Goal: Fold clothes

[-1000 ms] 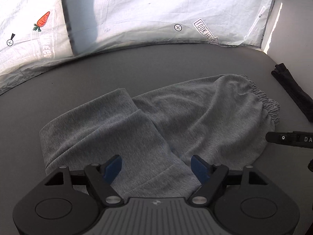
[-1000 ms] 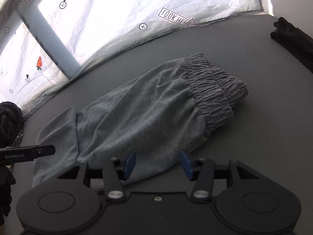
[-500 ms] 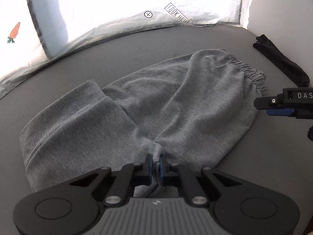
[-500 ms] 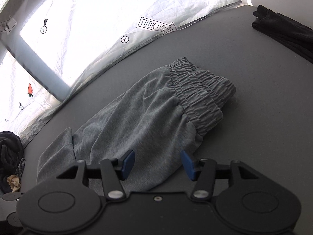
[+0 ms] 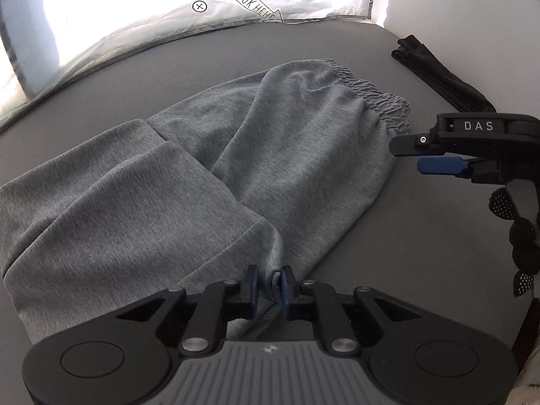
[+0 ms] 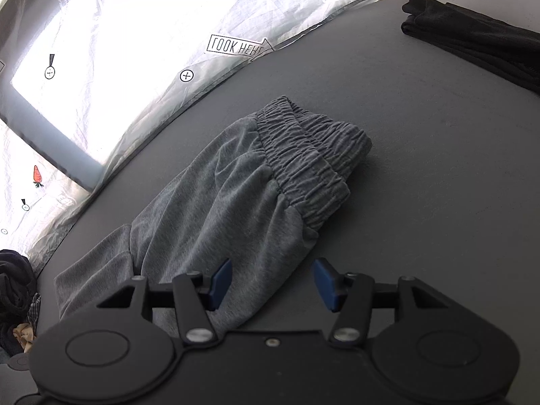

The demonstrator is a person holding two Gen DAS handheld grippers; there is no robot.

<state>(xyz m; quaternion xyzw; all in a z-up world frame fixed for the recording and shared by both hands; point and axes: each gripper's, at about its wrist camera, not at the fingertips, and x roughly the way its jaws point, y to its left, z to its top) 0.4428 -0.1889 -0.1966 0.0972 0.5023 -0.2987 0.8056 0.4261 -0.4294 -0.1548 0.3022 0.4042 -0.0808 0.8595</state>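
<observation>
Your left gripper (image 5: 270,285) has just eased its jaws a touch but it's still pinching the hem of the grey sweatpants (image 5: 209,182) — get a firmer bite before lifting. Right gripper (image 6: 272,281) is spread, hovering over the near edge. Pants lie on the grey table (image 6: 438,175), long axis diagonal, waistband (image 6: 310,162) at the far-right end.

I see a dark grey table top (image 6: 422,168) under everything. Along its far edge hangs a bright white sheet (image 6: 141,33), printed with a boxed "LOOK HERE" arrow (image 6: 238,47), small crossed circles (image 6: 186,76) and an orange carrot (image 6: 37,175). A folded black garment (image 6: 472,44) lies at my far right, and a dark heap of clothes (image 6: 15,290) sits at the left edge.
</observation>
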